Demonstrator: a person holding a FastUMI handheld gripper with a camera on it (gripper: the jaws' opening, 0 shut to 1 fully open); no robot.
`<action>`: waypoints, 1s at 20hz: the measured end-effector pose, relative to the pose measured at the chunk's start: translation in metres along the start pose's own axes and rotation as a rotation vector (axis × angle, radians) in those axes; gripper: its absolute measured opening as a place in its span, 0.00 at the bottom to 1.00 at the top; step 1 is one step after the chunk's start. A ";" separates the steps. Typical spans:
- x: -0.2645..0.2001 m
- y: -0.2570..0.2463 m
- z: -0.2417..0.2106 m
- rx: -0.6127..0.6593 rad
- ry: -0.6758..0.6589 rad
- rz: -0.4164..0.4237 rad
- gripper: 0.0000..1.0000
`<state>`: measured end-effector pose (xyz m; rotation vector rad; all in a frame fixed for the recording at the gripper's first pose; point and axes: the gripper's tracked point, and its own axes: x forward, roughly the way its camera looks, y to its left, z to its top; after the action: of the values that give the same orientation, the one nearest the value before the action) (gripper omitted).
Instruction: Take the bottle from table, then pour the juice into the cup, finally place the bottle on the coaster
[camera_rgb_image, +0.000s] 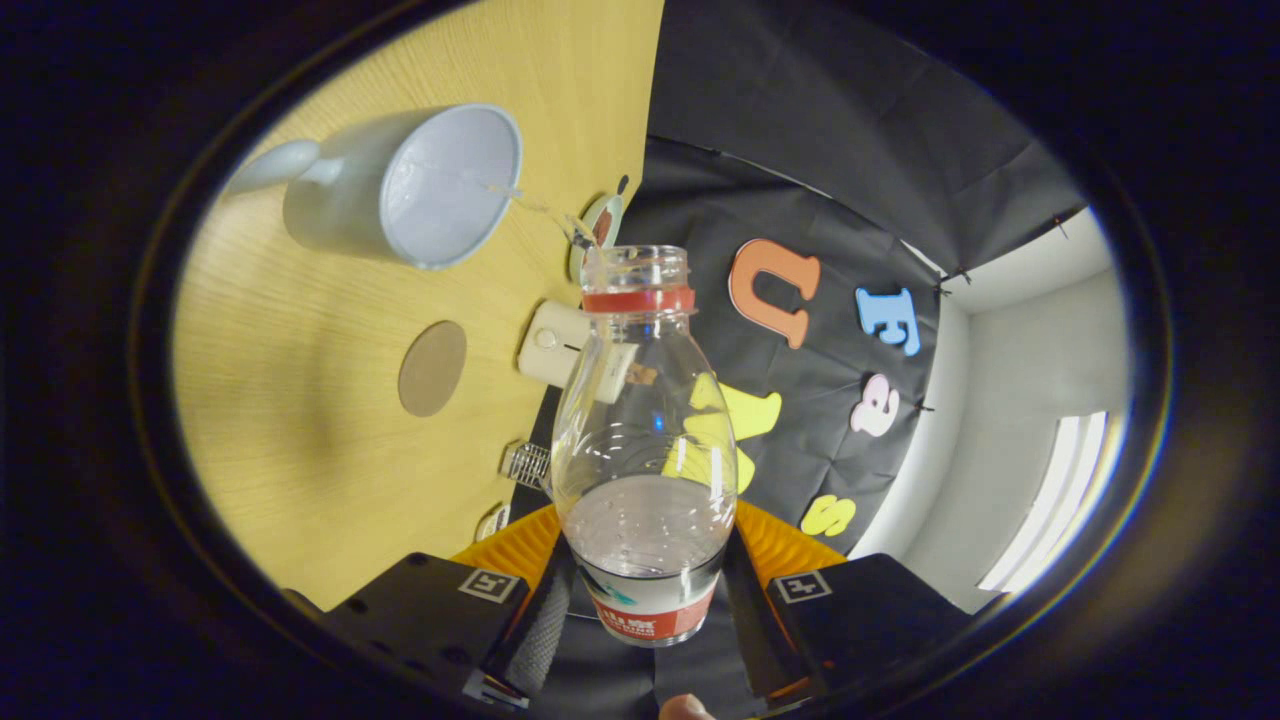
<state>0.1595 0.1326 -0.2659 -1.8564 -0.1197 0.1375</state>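
- The hand-held gripper (648, 600) clamps both fingers on the bottle (645, 450), tipped so a thin stream reaches the cup (405, 190).
- The coaster (432, 368) lies near the cup on the worktop (290, 400), awaiting the bottle.

Bottle (640, 440) between fingers; cup (410, 190), perhaps coaster (432, 368), beyond.

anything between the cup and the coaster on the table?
No. In the gripper view, bare wood separates the cup from the coaster. The gripper is shut on the bottle.

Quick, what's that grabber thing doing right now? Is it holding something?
Gripper: closed, both fingers pressing the sides of the clear plastic bottle, tilted toward the grey cup.
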 end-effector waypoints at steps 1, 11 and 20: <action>0.000 0.000 0.000 -0.006 -0.001 -0.001 0.78; 0.001 -0.011 0.000 -0.044 -0.006 -0.019 0.77; 0.001 -0.016 0.000 -0.069 -0.011 -0.024 0.78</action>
<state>0.1604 0.1377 -0.2503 -1.9226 -0.1564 0.1286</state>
